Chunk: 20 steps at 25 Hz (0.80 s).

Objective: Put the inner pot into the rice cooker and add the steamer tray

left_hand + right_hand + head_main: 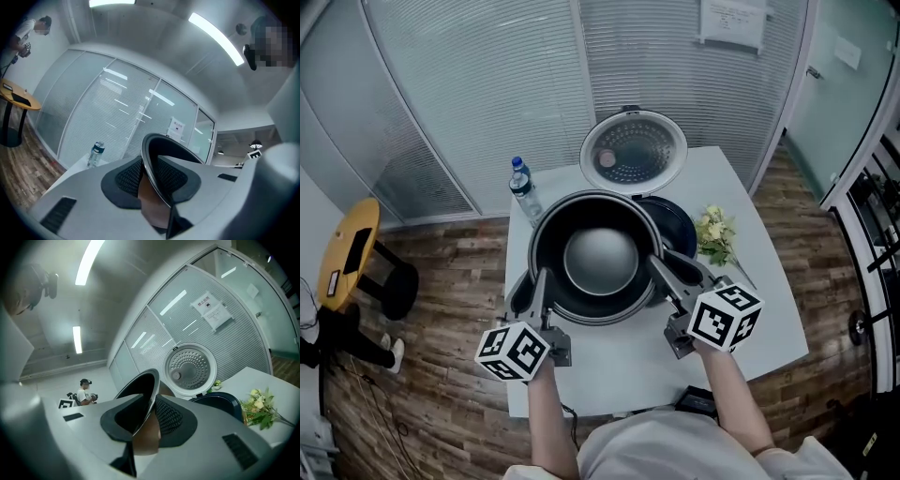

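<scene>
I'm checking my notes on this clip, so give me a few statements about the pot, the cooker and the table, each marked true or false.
The left gripper and the right gripper both clamp the rim of the dark round metal inner pot. True.
The pot sits inside the dark blue rice cooker. False: the grippers hold it outside the cooker.
The cooker's round silver lid is shut. False: it stands open.
A clear plastic water bottle stands on the white table. True.
</scene>
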Available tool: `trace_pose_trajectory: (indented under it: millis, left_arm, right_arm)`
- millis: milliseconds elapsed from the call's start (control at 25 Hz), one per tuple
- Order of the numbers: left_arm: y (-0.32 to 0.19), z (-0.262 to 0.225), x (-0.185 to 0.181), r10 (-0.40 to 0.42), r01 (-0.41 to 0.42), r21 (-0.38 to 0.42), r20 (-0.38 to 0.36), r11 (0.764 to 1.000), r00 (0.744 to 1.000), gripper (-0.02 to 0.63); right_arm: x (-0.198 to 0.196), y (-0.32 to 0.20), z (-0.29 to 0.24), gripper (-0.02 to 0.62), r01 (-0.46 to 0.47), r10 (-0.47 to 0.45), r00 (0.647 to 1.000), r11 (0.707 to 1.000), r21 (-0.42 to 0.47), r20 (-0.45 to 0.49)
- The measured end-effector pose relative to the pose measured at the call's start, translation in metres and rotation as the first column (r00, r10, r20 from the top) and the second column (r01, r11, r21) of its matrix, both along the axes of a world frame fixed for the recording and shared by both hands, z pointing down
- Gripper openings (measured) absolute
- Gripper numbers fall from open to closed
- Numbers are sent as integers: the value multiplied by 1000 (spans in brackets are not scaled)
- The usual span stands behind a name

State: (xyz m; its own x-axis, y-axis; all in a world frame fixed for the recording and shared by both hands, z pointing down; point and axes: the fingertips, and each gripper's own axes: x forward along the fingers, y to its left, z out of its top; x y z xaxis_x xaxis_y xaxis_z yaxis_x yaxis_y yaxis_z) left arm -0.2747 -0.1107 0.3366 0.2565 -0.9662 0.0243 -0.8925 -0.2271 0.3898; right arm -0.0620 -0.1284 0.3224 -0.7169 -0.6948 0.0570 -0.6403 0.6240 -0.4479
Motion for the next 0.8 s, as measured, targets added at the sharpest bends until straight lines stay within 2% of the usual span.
trace_pose_trajectory:
  millis: [800]
  left_arm:
    - [-82, 8, 65, 110, -110, -28, 7, 994, 994, 101]
  right_arm:
    - [65, -60, 9, 89, -98, 98, 995, 995, -27, 2]
